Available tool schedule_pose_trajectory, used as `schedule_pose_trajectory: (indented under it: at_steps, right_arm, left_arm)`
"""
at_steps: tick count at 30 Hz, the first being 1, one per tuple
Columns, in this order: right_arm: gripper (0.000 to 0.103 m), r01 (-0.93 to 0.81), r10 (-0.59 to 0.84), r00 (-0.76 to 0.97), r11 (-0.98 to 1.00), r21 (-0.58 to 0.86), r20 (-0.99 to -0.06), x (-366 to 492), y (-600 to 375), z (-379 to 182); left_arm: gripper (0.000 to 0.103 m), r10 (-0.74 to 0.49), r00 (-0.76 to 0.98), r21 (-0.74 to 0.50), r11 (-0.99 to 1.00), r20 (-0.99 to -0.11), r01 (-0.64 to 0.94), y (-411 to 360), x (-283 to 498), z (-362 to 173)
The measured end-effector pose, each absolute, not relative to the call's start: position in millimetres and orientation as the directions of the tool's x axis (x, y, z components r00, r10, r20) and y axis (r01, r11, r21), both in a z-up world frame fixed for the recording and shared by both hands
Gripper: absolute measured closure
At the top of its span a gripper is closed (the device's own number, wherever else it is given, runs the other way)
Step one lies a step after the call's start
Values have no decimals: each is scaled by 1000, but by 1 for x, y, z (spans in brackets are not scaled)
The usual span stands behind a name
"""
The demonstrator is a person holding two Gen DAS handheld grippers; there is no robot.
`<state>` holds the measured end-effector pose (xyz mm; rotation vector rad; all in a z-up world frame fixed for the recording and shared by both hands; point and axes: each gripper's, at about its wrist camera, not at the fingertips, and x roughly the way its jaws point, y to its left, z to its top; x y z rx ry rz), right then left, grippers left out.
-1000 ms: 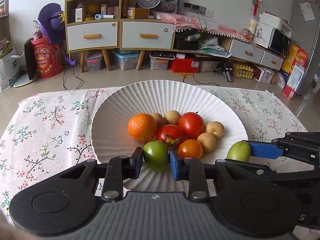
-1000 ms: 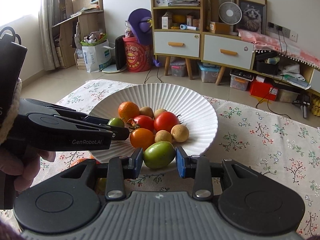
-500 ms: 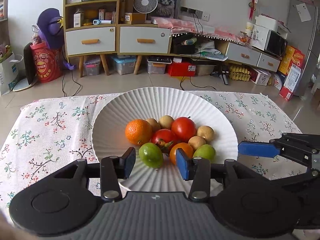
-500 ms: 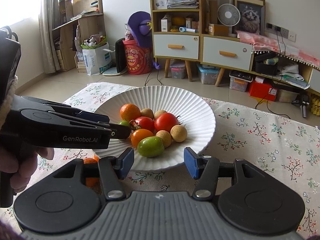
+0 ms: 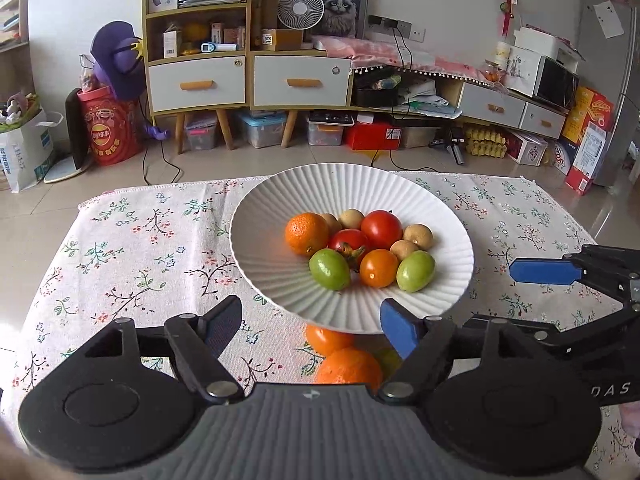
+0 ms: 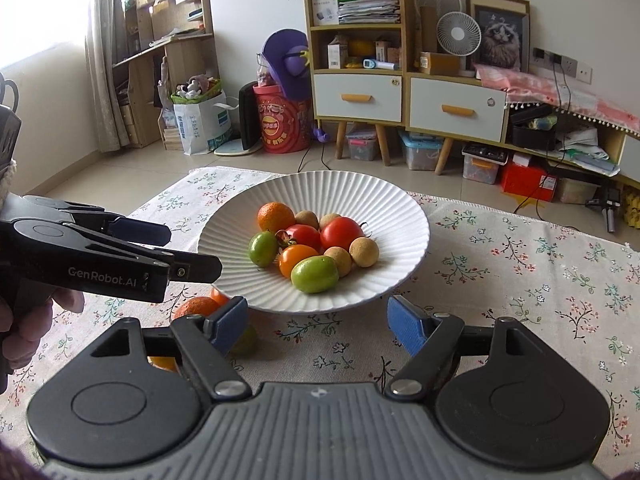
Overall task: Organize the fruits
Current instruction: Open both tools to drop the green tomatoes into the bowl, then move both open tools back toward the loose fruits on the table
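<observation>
We are in a living room with a wooden shelf unit [image 5: 248, 40], a small white fan [image 5: 301, 5] and a red bucket [image 5: 109, 132] along the back wall. In front of us the surface is covered by a floral cloth [image 5: 132, 248], and on it sits a white ribbed plate [image 5: 276, 204].

The fruits lie clustered in the plate: an orange [image 5: 306, 233] at the left, two red tomatoes [image 5: 381, 229] behind the centre, several small brown longans [image 5: 418, 236] at the back and right, an orange tomato [image 5: 379, 268] in front, and two green fruits, one [image 5: 329, 269] to the left of the orange tomato and the other [image 5: 415, 271] to its right, both touching it.

Our left tongs [image 5: 312, 322] stand wide apart with nothing between them, just short of the plate's near rim. Below that rim, on the cloth, more loose fruit [image 5: 348, 364] shows: orange pieces and a bit of green, partly hidden by the plate and the tongs.

Our right tongs [image 6: 318, 320] are also spread wide and hold nothing, near the plate's front edge. From the right wrist view we see the left tongs come in from the left side, beside the plate, with the loose fruit under them.
</observation>
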<state>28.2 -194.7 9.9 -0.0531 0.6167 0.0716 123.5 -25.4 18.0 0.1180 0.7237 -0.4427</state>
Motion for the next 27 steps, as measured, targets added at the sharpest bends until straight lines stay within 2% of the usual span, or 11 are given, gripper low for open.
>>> schedule_pose_trajectory:
  at_steps: [8,13,17,27]
  right_arm:
    - [16,-131,96,799,991,-17,-594,17,-182,7]
    - [13,-150,108,788,988,-19,-606,10,-177,3]
    - [7,-154,103,783,988,-31,-614,7,-175,-2]
    - [3,-155,95,764,987,-39,-638,0,-175,-12]
  left_arm:
    - [11,-349,674,-41,903,-651,427,-12,108,24]
    - [5,-341,678,-27,903,-651,429,-8,98,22]
    - [5,-329,673,-9,902,-662,431,-3,89,16]
    - [5,-309,650,26,892,-695,452,7,77,3]
